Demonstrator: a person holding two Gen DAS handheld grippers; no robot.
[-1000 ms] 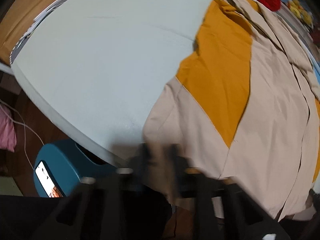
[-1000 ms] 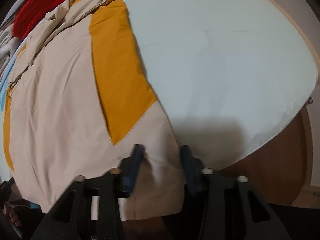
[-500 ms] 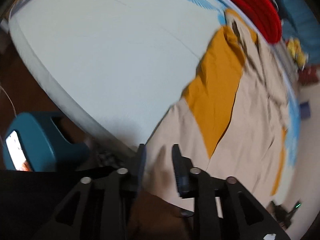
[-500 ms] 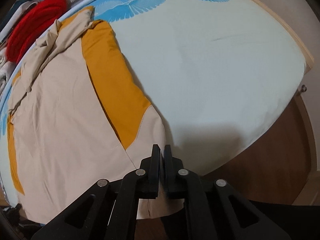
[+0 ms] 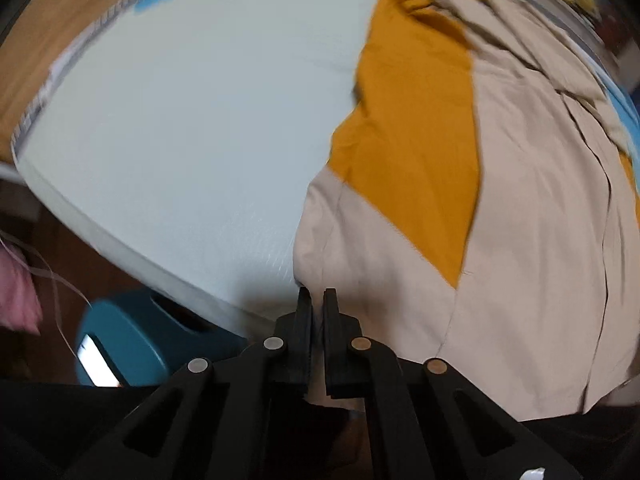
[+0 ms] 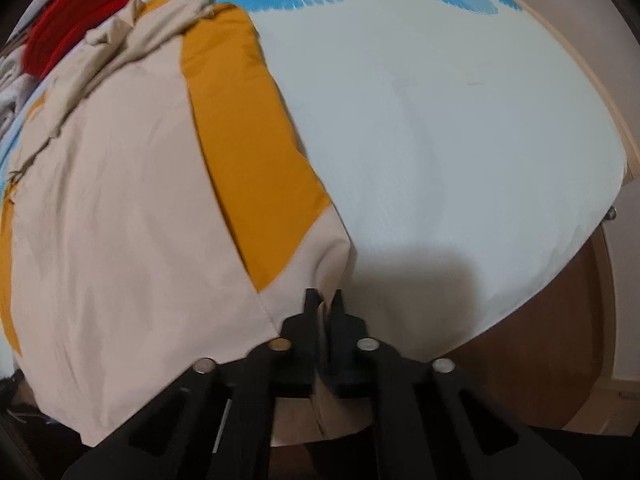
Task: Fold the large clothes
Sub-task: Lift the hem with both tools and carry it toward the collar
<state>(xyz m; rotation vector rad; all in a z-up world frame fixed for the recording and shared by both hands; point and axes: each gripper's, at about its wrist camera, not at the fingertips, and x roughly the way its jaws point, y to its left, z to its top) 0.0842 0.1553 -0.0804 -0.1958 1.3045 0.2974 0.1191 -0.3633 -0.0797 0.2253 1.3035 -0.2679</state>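
A large beige garment with mustard-orange panels (image 5: 500,220) (image 6: 120,220) lies spread over the pale bed. In the left wrist view my left gripper (image 5: 317,294) is shut on the garment's near left hem corner, with cloth pinched between the black pads. In the right wrist view my right gripper (image 6: 325,296) is shut on the near right hem corner, where a fold of beige cloth rises between the fingers. The hem hangs over the bed's near edge below both grippers.
The pale bed sheet (image 5: 180,140) (image 6: 460,140) carries a blue print at its far end. A red item (image 6: 80,32) lies beyond the garment. A teal stool (image 5: 140,340) with a lit phone stands on the dark floor at the left. Wood floor (image 6: 560,340) shows at the right.
Both grippers went from open around the hem corners to shut on them. The left one swung aside and back. The garment's near edge has lifted slightly.
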